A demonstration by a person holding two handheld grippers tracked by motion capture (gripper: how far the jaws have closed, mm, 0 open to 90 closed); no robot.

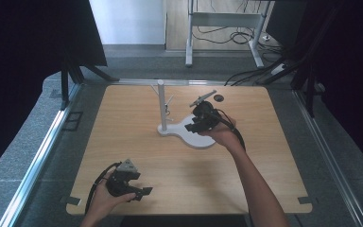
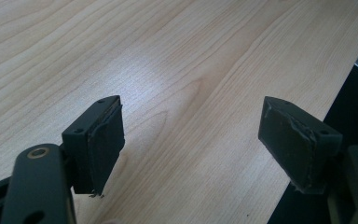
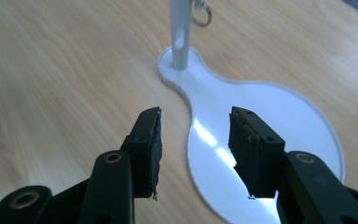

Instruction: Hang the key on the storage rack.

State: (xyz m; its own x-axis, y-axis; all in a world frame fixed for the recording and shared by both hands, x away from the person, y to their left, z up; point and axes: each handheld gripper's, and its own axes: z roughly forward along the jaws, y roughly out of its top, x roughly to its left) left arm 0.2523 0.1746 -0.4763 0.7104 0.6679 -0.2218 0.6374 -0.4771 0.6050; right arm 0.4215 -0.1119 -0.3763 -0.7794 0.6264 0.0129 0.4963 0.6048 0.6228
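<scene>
A white stand sits mid-table: an upright post [image 1: 161,106] on a flat pear-shaped base [image 1: 199,140]. A small metal ring [image 3: 204,16] hangs from a peg on the post [image 3: 181,32]. My right gripper [image 1: 194,127] hovers over the base, held by a hand from the right. Its jaws stand open with nothing between them [image 3: 193,140], over the left rim of the base [image 3: 270,107]. My left gripper [image 1: 144,193] rests low near the table's front left edge. It is open wide over bare wood [image 2: 191,135] and holds nothing.
A small dark round object [image 1: 219,98] lies at the back of the wooden table [image 1: 137,151], behind the right gripper. Metal rails run along both sides. Black curtains hang left and right. Cables and a desk frame are on the floor beyond.
</scene>
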